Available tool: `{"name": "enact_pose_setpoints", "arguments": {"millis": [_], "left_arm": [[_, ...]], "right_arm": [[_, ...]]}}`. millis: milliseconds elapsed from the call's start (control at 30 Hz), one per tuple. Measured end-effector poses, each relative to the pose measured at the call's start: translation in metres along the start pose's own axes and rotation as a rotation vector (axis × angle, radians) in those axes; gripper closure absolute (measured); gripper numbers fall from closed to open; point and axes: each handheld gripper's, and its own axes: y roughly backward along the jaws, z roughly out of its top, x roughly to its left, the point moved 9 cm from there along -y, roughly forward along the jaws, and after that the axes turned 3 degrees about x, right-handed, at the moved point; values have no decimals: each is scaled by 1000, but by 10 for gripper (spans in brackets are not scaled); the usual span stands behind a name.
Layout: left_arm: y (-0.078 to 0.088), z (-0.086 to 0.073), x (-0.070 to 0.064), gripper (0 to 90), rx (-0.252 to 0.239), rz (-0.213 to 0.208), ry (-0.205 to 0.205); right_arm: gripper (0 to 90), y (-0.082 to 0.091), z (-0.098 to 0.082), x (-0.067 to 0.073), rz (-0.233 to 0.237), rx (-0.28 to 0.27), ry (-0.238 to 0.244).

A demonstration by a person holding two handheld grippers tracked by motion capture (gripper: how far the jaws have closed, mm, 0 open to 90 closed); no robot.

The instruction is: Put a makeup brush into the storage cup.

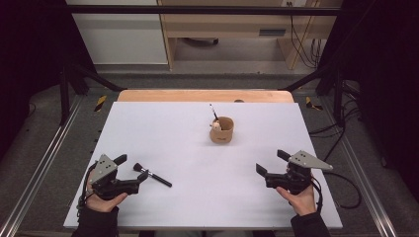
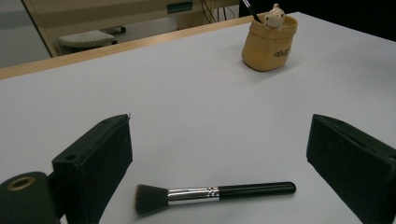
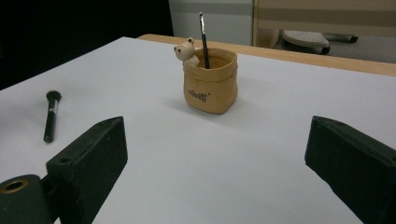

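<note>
A black-handled makeup brush lies flat on the white table, its bristles pointing left. My left gripper rests open beside it, jaws wide, with the brush lying low between them and touching neither. A tan pouch-shaped holder with a small bear figure on its rim stands upright past the table's middle. A thin dark brush stands in it. My right gripper is open and empty at the front right, facing the holder. Its view shows the makeup brush far left.
A wooden strip runs along the table's far edge. Dark metal frame rails flank both sides, and cables trail off the right. Furniture stands on the floor beyond the table.
</note>
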Motion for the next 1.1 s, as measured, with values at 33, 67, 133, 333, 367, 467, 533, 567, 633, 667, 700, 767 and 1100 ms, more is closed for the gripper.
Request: {"name": "enact_pose_setpoints", "arguments": {"millis": [33,67,133,333,367,467,533,567,633,667,700,767,1100], "left_arm": [[-1,0,0,62,-1,1,4],[-1,-1,0,62,2,2,3],[-2,-2,-1,62,5,2,5],[-4,-4,-2,61,16,12,2],[-5,-4,-3,61,17,12,3],[-6,-5,-4,61,26,17,1],[-6,-6,-4,61,28,20,2],[-6,-6,-5,61,30,19,2],[-7,-6,-5,61,35,20,2],[-7,-7,-5,61,37,20,6],[-8,-7,-5,62,41,21,6],[-8,-9,-6,63,50,27,10],[-12,-18,-9,73,90,48,36]], "right_arm": [[63,0,-1,0,1,-1,4],[63,1,-2,0,0,1,3],[63,2,-3,-1,-1,-3,0],[62,5,-1,-4,-22,-22,0],[62,5,0,-4,-24,-26,2],[62,5,0,-3,-24,-31,1],[62,5,1,-1,-23,-26,9],[62,5,1,-1,-23,-26,9],[62,4,1,0,-24,-26,11],[62,4,1,1,-23,-25,10],[62,4,1,1,-23,-23,14],[62,4,1,3,-24,-20,14],[62,6,3,6,-23,-20,18]]}}
